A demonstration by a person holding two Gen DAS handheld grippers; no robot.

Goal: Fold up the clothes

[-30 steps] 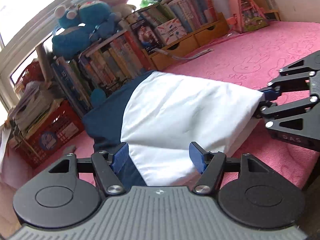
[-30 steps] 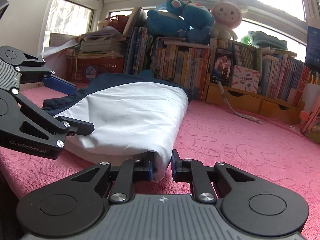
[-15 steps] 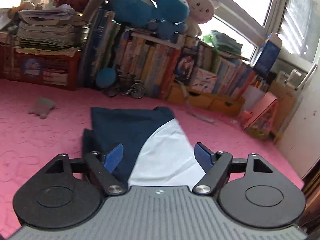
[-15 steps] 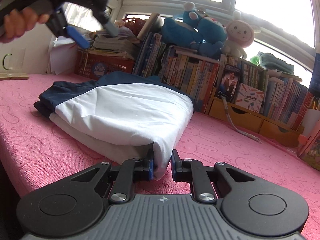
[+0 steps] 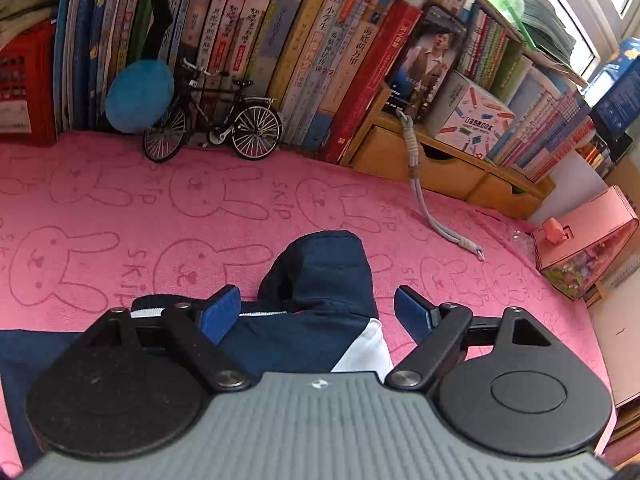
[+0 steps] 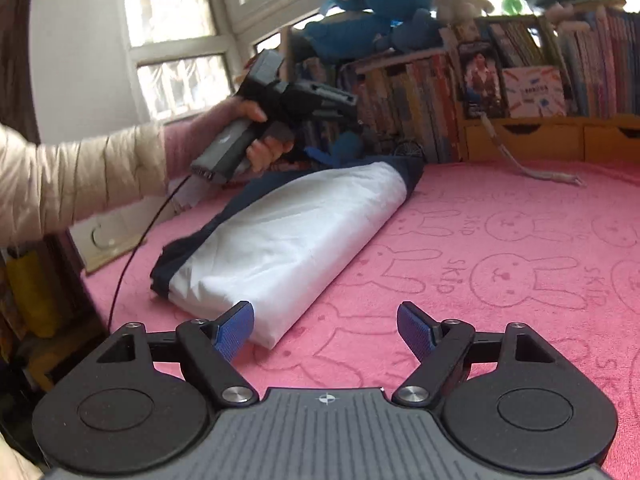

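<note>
A folded navy and white garment [image 6: 292, 236] lies on the pink rabbit-print cloth [image 6: 500, 248]. In the left wrist view its navy end [image 5: 320, 276] lies between the spread fingers of my left gripper [image 5: 318, 308], which is open and hovers over it. My right gripper [image 6: 326, 326] is open and empty, its left pad [image 6: 236, 330] just beside the white near corner of the garment. In the right wrist view the left gripper [image 6: 320, 152] shows in the person's hand above the garment's far end.
A row of books [image 5: 280, 40] and wooden drawers [image 5: 440, 164] line the back edge. A model bicycle [image 5: 212, 120], a grey cord [image 5: 424, 200] and a pink box [image 5: 588, 248] sit on the cloth. Plush toys [image 6: 380, 4] top the books.
My right gripper has let go of the garment's white corner and opened. My left gripper has swung up and over to the navy far end, still open.
</note>
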